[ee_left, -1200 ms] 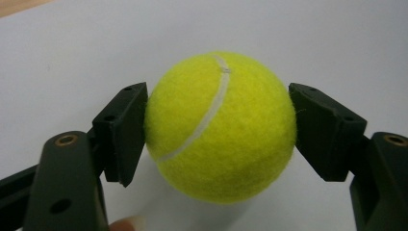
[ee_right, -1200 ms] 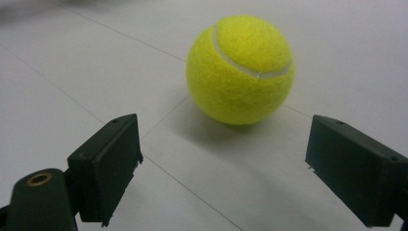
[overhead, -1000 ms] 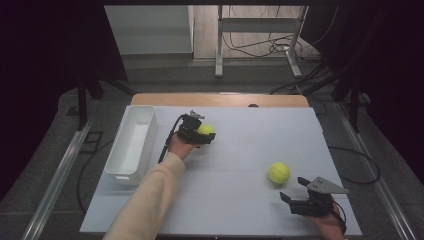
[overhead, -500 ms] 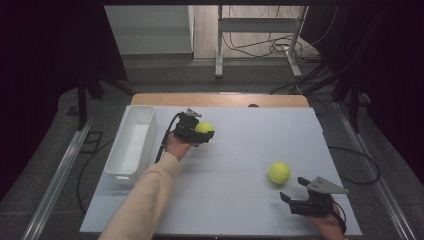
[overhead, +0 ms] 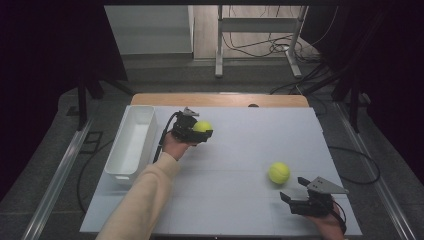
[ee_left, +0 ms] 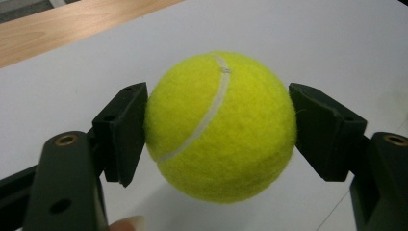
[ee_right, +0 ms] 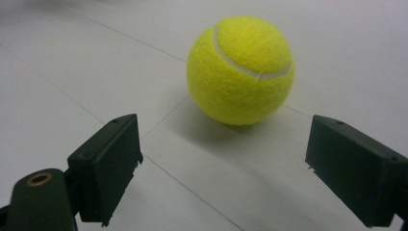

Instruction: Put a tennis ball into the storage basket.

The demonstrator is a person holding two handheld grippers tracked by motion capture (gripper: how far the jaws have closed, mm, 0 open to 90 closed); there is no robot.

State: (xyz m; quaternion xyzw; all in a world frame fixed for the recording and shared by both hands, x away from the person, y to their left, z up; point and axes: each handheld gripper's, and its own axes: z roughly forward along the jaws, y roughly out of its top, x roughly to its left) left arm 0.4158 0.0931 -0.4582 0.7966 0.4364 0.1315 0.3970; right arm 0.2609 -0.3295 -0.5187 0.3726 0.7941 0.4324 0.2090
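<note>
The held tennis ball [ee_left: 220, 127] sits pinched between the pads of the left gripper [overhead: 194, 131], lifted clear of the counter [overhead: 240, 150], just right of the white bin [overhead: 131, 145] and near the counter's far wooden edge [overhead: 220, 99]. Open surface lies all round it toward the right and the near side. The second tennis ball [ee_right: 240, 70] rests on the counter at the near right, inside the edge. The right gripper [overhead: 300, 202] is close by the near edge, jaws spread wide, pointing at this ball, apart from it.
</note>
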